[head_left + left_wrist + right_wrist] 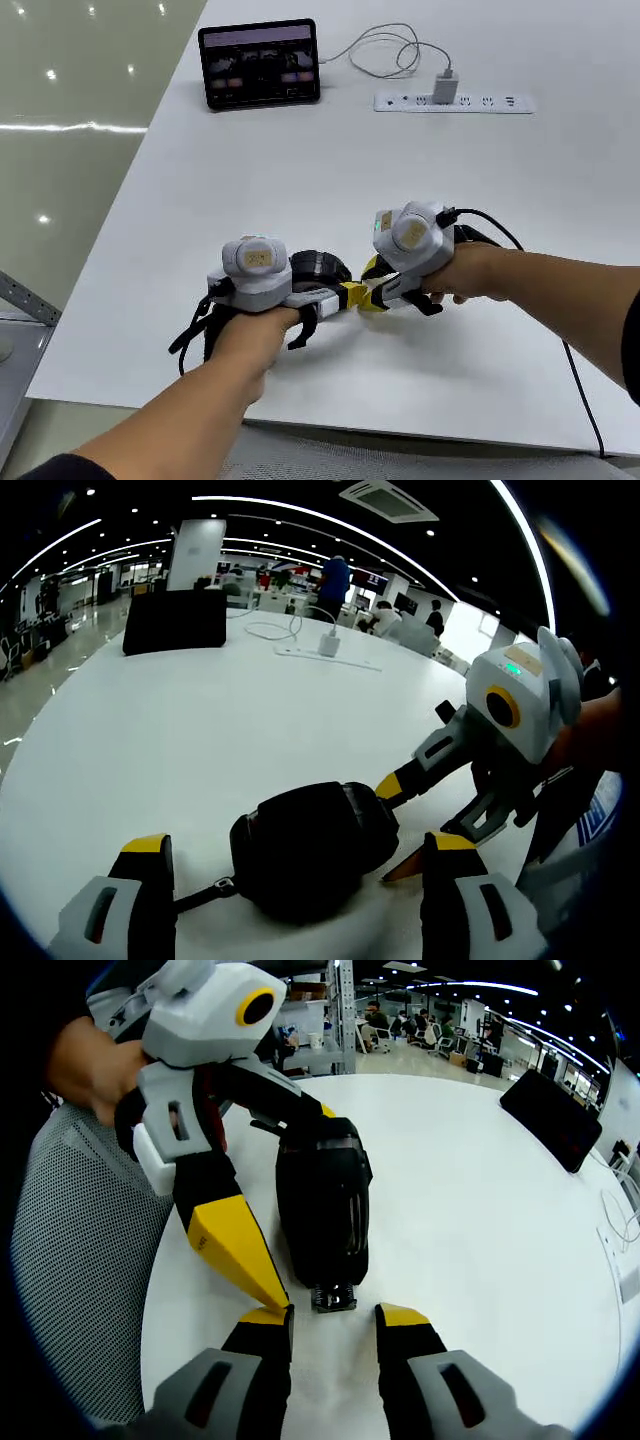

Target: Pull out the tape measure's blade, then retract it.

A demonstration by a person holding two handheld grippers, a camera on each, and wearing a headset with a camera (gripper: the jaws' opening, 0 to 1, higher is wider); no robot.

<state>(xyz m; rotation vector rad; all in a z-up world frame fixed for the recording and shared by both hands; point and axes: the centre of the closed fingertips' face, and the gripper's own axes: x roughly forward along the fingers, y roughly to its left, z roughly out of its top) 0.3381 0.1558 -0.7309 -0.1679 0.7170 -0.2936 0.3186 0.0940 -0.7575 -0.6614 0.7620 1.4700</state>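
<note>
My left gripper [298, 845] stands wide open, jaws either side of the black tape measure [322, 1200], clamping nothing. My right gripper [332, 1315] is parted and empty, the blade tip [335, 1298] just ahead of its gap. The tape measure lies near the table's [400, 150] near edge; bare surface runs beyond it to a tablet [260, 63].

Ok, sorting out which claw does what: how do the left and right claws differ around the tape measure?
The left claw straddles the tape measure's case with jaws wide; the right claw sits just short of the blade tip, jaws closer together. The left is side-on to it, the right end-on. Both are open, yellow-tipped.
</note>
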